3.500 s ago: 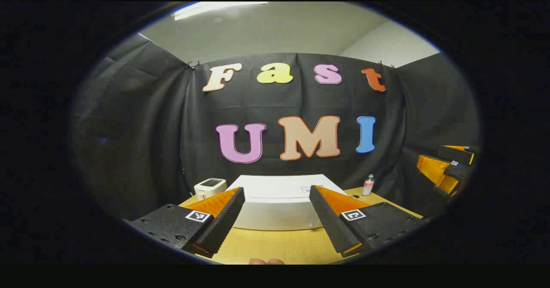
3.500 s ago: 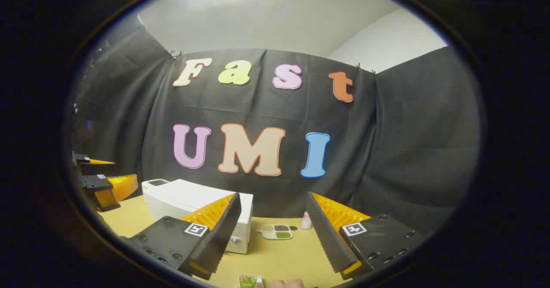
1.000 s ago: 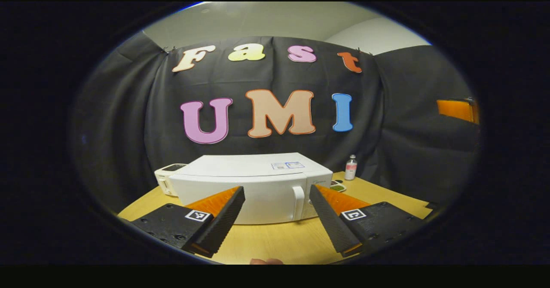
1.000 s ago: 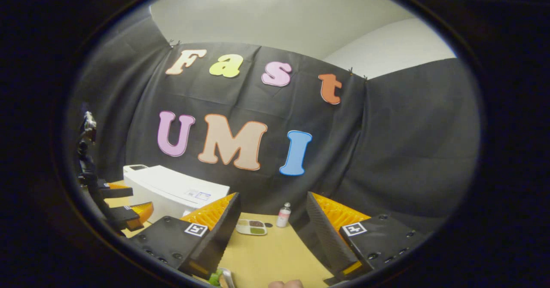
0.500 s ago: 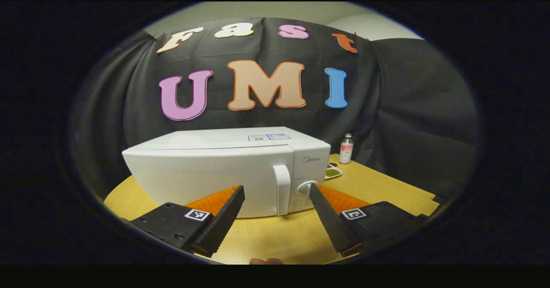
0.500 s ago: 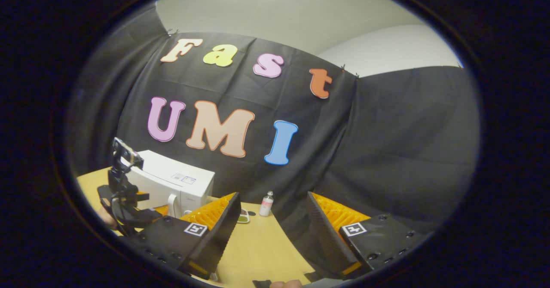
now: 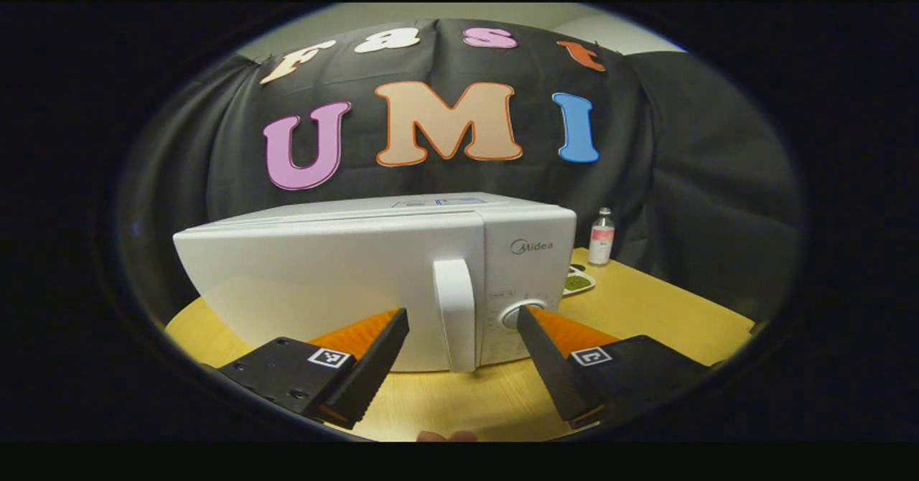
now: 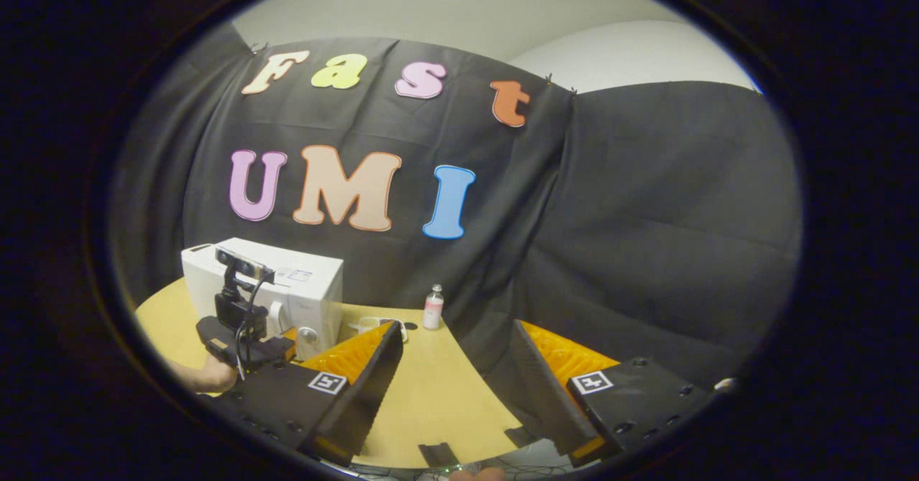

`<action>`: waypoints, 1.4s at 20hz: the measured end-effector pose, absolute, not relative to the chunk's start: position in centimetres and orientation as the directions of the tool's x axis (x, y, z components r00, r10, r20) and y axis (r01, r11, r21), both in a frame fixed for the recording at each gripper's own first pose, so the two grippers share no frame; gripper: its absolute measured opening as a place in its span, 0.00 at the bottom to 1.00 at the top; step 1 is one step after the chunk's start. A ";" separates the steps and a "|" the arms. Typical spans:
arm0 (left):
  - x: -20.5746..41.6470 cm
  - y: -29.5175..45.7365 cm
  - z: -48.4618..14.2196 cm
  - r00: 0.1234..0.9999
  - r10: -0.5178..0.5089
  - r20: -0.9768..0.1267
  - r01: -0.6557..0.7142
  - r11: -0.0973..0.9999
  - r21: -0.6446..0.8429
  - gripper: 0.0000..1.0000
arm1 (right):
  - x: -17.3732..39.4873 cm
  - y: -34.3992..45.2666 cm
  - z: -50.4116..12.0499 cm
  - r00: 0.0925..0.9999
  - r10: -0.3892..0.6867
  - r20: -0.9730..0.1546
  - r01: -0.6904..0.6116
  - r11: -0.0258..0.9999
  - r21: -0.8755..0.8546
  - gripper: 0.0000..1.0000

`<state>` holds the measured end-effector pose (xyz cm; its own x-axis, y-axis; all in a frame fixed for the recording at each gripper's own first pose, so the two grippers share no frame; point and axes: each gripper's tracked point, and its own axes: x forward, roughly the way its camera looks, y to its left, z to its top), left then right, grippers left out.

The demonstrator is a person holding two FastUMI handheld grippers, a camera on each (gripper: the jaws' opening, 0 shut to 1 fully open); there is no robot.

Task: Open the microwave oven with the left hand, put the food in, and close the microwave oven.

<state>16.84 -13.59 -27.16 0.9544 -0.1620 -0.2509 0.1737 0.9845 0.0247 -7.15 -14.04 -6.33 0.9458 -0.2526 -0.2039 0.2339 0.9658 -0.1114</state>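
Observation:
The white microwave stands on the yellow table with its door shut. Its upright handle and round knob face me. My left gripper is open just in front of the door, and the handle lines up in the gap between its fingers without touching them. A small divided dish of green and dark food lies to the right of the microwave. My right gripper is open over the table with nothing in it. From there the microwave and the left gripper, held by a hand, sit far left.
A small bottle with a pink label stands by the cloth wall behind the dish, also the bottle in the right gripper view. Bare yellow tabletop stretches in front of the right gripper up to the table's rounded edge.
The left gripper has come down and closer to the microwave's front, bringing the handle between its fingers' line. The right gripper's view has swung right and drawn back from the microwave.

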 end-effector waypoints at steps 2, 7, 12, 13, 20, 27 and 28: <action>17.4 -13.4 -27.6 0.956 -0.145 -0.256 0.161 0.986 0.045 0.96 | -7.3 -15.0 -6.3 0.942 -0.268 -0.201 0.249 0.962 -0.113 0.97; 17.6 -13.5 -28.1 0.958 -0.130 -0.254 0.143 0.989 0.033 0.92 | -7.9 -16.2 -7.1 0.934 -0.287 -0.214 0.264 0.956 -0.127 0.97; 17.9 -13.5 -28.3 0.963 -0.109 -0.246 0.118 0.993 0.020 0.44 | -7.8 -16.9 -7.4 0.934 -0.282 -0.221 0.257 0.957 -0.133 0.97; 17.8 -13.5 -28.5 0.963 -0.099 -0.251 0.108 0.994 0.022 0.24 | -7.8 -17.0 -7.4 0.934 -0.282 -0.222 0.257 0.957 -0.134 0.97; 17.7 -13.7 -28.1 0.958 -0.149 -0.245 0.153 0.988 -0.002 0.00 | -8.1 -16.6 -7.5 0.938 -0.267 -0.223 0.248 0.962 -0.111 0.97; 16.9 -13.8 -28.8 0.931 -0.194 -0.310 0.212 0.977 0.025 0.00 | -6.5 -14.4 -7.0 0.956 -0.216 -0.198 0.200 0.975 -0.098 0.97; 16.0 -13.5 -28.8 0.933 -0.195 -0.301 0.210 0.977 0.020 0.01 | -6.3 -14.1 -7.1 0.957 -0.211 -0.200 0.195 0.976 -0.097 0.97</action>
<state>15.99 -13.52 -28.78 0.9335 -0.1948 -0.3011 0.2104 0.9774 0.0198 -6.28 -14.10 -7.08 0.9569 -0.2107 -0.1997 0.1948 0.9761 -0.0966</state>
